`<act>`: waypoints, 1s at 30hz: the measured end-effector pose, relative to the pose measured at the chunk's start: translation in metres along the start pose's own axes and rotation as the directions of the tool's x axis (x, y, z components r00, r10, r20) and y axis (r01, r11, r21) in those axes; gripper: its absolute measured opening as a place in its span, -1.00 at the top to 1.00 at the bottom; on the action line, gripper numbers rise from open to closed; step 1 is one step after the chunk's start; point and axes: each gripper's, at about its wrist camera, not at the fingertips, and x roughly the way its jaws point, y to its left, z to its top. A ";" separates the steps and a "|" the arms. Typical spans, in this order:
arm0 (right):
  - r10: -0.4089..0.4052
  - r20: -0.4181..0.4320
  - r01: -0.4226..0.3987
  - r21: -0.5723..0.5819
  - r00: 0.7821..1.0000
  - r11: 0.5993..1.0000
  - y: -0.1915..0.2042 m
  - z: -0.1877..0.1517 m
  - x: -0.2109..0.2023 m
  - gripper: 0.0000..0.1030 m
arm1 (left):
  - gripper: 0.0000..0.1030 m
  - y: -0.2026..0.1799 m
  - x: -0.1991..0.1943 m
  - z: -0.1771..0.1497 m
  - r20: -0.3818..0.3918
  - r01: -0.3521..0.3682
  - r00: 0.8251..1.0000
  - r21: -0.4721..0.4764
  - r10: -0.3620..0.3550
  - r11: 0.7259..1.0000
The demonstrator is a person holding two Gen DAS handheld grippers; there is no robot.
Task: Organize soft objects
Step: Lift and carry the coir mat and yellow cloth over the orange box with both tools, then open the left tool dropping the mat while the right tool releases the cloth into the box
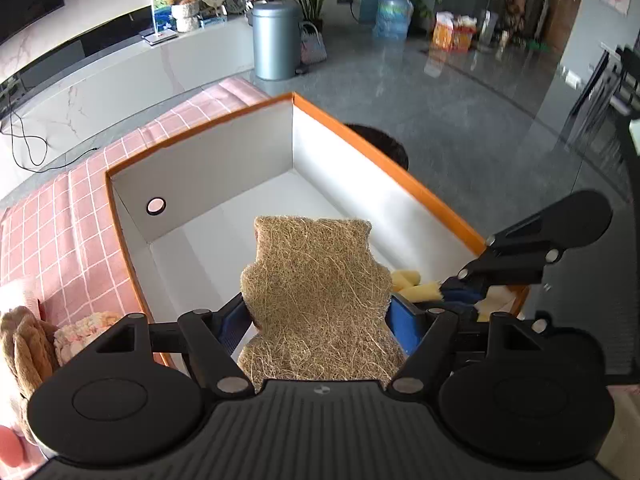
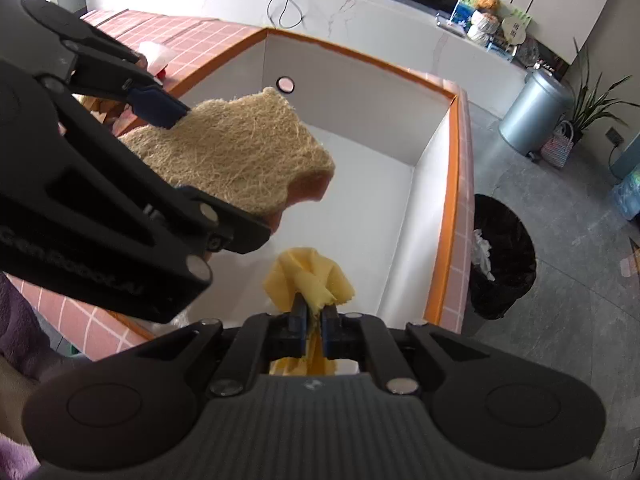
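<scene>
My left gripper [image 1: 320, 320] is shut on a tan fibrous bear-shaped sponge [image 1: 316, 300] and holds it above the open white box with an orange rim [image 1: 200, 208]. In the right wrist view the sponge [image 2: 240, 152] hangs over the box [image 2: 452, 200], held by the left gripper [image 2: 188, 152]. My right gripper [image 2: 314, 312] is shut on a yellow cloth [image 2: 308, 280] above the box's near end. The right gripper also shows in the left wrist view [image 1: 464, 292], with the yellow cloth [image 1: 412, 288] beside it.
The box sits on a pink checked tablecloth [image 1: 72, 232]. Plush toys [image 1: 28, 344] and a fluffy cloth [image 1: 84, 336] lie left of the box. A black waste bin [image 2: 504, 256] stands on the grey floor to the right. A silver bin [image 1: 276, 40] stands farther off.
</scene>
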 end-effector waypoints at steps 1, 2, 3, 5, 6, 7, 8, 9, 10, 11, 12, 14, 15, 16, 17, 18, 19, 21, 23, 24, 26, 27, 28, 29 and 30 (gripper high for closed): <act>0.003 0.002 -0.003 0.003 1.000 1.000 -0.001 -0.001 0.000 0.91 | -0.62 -0.001 0.002 -0.001 -0.010 -0.007 1.000 0.010 0.007 1.000; 0.005 0.001 -0.005 0.005 1.000 1.000 -0.002 -0.001 0.000 0.91 | -0.63 -0.002 0.003 -0.001 -0.023 -0.013 1.000 0.021 0.014 1.000; 0.002 0.001 -0.002 0.005 1.000 1.000 -0.003 -0.001 0.000 0.90 | -0.63 -0.002 0.004 -0.002 -0.034 -0.019 0.999 0.026 0.020 0.999; -0.003 0.003 0.003 0.003 1.000 1.000 -0.003 0.000 0.001 0.89 | -0.65 -0.004 0.009 0.000 -0.045 -0.029 0.999 0.028 0.030 0.999; -0.005 0.002 0.005 0.002 1.000 1.000 -0.003 0.000 0.001 0.89 | -0.68 -0.004 0.009 -0.002 -0.047 -0.031 0.998 0.027 0.033 0.999; -0.005 0.003 0.005 0.002 1.000 1.000 -0.003 0.000 0.001 0.82 | -0.74 -0.004 0.009 -0.003 -0.048 -0.031 0.998 0.028 0.033 0.999; -0.008 0.004 0.008 0.005 1.000 1.000 -0.002 0.000 0.001 0.70 | -0.75 -0.004 0.010 -0.002 -0.047 -0.032 0.998 0.031 0.033 0.999; -0.011 0.008 0.011 0.009 1.000 1.000 0.000 -0.001 -0.001 0.61 | -0.77 -0.004 0.009 -0.003 -0.041 -0.032 0.999 0.032 0.033 0.999; -0.014 0.014 0.014 0.013 1.000 1.000 -0.001 0.000 -0.001 0.43 | -0.80 -0.003 0.008 -0.004 -0.035 -0.031 0.999 0.030 0.032 0.999; -0.015 0.016 0.015 0.018 1.000 1.000 -0.001 0.000 -0.003 0.29 | -0.82 -0.003 0.008 -0.004 -0.034 -0.024 0.999 0.021 0.025 0.999; -0.014 0.018 0.014 0.020 1.000 1.000 -0.002 0.001 -0.003 0.23 | -0.86 -0.001 0.009 -0.003 -0.033 -0.018 0.999 0.010 0.018 1.000; -0.019 0.022 0.019 0.018 1.000 1.000 -0.001 0.001 -0.006 0.14 | -0.87 0.001 0.007 -0.004 -0.024 -0.017 1.000 -0.002 0.017 1.000; -0.021 0.024 0.020 0.017 1.000 1.000 0.000 -0.002 -0.008 0.13 | -0.88 0.002 0.005 -0.002 -0.017 -0.023 1.000 -0.006 0.023 1.000; -0.023 0.025 0.022 0.018 0.999 1.000 0.000 -0.002 -0.010 0.09 | -0.90 0.002 0.003 -0.001 -0.010 -0.023 1.000 -0.011 0.023 1.000; -0.025 0.026 0.025 0.019 0.999 1.000 0.000 -0.002 -0.010 0.07 | -0.92 0.003 0.002 0.000 -0.002 -0.018 1.000 -0.019 0.018 1.000; -0.027 0.027 0.026 0.020 0.999 0.999 0.000 -0.002 -0.011 0.07 | -0.99 0.004 0.000 0.000 0.005 -0.012 1.000 -0.025 0.012 1.000; -0.029 0.028 0.028 0.022 0.999 0.999 -0.001 -0.002 -0.012 0.04 | -1.00 0.004 -0.002 0.001 0.010 -0.008 1.000 -0.027 0.008 1.000; -0.034 0.036 0.033 0.026 0.999 0.999 -0.001 -0.002 -0.016 -0.06 | -1.00 0.005 -0.005 0.001 0.020 0.001 1.000 -0.030 0.000 1.000; -0.041 0.048 0.039 0.034 0.998 0.999 0.000 -0.002 -0.020 -0.15 | -1.00 0.007 -0.008 0.002 0.029 0.010 1.000 -0.037 -0.009 0.999; -0.042 0.054 0.039 0.041 0.998 0.998 -0.001 -0.002 -0.023 -0.18 | -1.00 0.008 -0.010 0.002 0.034 0.012 0.999 -0.044 -0.010 0.999; -0.048 0.075 0.043 0.062 0.996 0.997 -0.001 -0.004 -0.029 -0.32 | -1.00 0.010 -0.015 0.002 0.048 0.017 0.999 -0.058 -0.014 0.998; -0.055 0.090 0.048 0.078 0.994 0.996 -0.001 -0.005 -0.031 -0.36 | -1.00 0.011 -0.017 0.002 0.060 0.028 0.998 -0.068 -0.024 0.997; -0.065 0.105 0.055 0.095 0.992 0.994 0.000 -0.006 -0.035 -0.44 | -1.00 0.013 -0.020 0.001 0.072 0.043 0.997 -0.080 -0.037 0.996; -0.082 0.126 0.067 0.116 0.989 0.991 0.000 -0.007 -0.039 -0.56 | -1.00 0.015 -0.024 0.001 0.085 0.056 0.995 -0.092 -0.048 0.994; -0.101 0.145 0.081 0.138 0.984 0.987 0.002 -0.009 -0.043 -0.63 | -1.00 0.018 -0.028 -0.001 0.106 0.072 0.992 -0.103 -0.061 0.992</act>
